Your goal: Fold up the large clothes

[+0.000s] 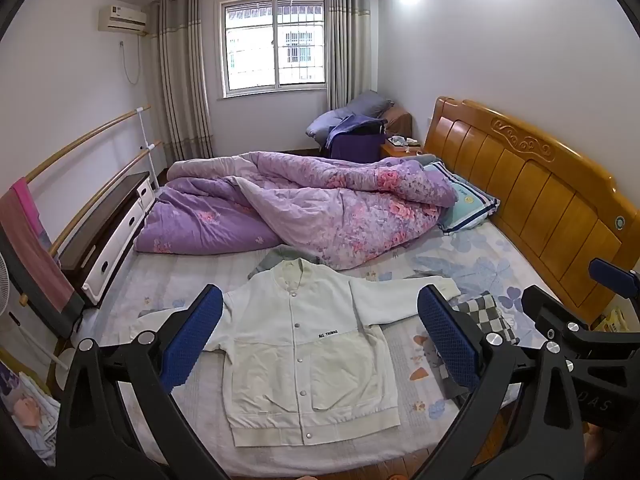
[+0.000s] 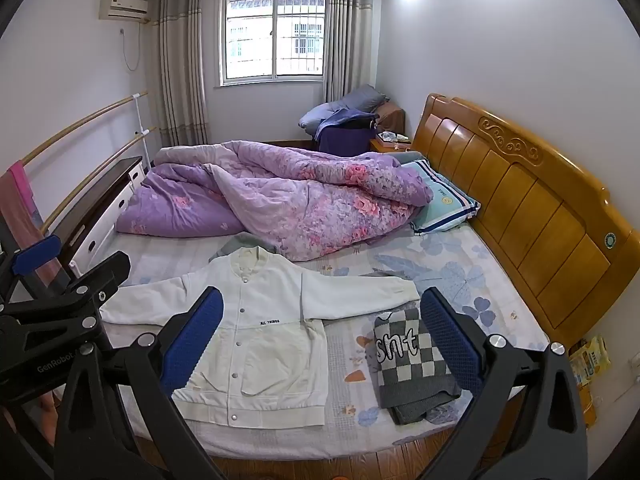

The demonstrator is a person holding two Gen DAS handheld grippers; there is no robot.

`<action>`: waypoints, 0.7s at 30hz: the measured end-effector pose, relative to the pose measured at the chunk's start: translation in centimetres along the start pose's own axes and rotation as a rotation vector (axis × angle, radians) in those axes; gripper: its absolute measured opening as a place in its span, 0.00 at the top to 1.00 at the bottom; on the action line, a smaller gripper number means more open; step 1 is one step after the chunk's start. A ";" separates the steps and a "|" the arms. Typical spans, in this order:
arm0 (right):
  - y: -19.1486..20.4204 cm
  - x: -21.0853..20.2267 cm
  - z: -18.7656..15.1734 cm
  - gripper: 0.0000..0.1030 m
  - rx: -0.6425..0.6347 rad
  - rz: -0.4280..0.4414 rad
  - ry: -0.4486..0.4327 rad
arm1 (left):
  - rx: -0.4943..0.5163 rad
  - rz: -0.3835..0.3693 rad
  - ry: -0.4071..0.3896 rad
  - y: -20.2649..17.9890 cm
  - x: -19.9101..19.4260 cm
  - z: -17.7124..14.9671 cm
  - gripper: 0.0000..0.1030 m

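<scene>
A white snap-button jacket (image 1: 308, 344) lies flat, front up, sleeves spread, near the bed's front edge; it also shows in the right wrist view (image 2: 264, 332). My left gripper (image 1: 320, 340) is open and empty, held above and in front of the jacket. My right gripper (image 2: 320, 336) is open and empty, held to the right of the left one, over the gap between the jacket and a folded grey checkered sweater (image 2: 412, 364). The sweater (image 1: 484, 316) lies to the right of the jacket.
A crumpled purple floral quilt (image 1: 304, 200) fills the far half of the bed. A striped pillow (image 1: 464, 204) lies by the wooden headboard (image 1: 540, 196). A dresser (image 1: 108, 232) and rails stand on the left. A grey garment (image 1: 280, 258) lies behind the jacket's collar.
</scene>
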State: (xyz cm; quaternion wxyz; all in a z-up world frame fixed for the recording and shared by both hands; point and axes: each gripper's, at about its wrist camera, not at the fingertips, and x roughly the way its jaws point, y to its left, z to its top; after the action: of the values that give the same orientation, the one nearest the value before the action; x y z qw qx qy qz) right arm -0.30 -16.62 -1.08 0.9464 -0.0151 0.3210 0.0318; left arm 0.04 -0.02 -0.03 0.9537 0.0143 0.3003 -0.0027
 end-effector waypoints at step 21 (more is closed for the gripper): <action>0.1 0.1 0.0 0.07 -0.007 -0.004 0.007 | -0.005 -0.004 0.004 0.1 0.0 0.0 0.05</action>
State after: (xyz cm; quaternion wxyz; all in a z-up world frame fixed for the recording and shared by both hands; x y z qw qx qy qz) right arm -0.25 -16.54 -1.10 0.9453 -0.0191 0.3241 0.0311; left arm 0.05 0.02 0.01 0.9532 0.0115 0.3023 -0.0037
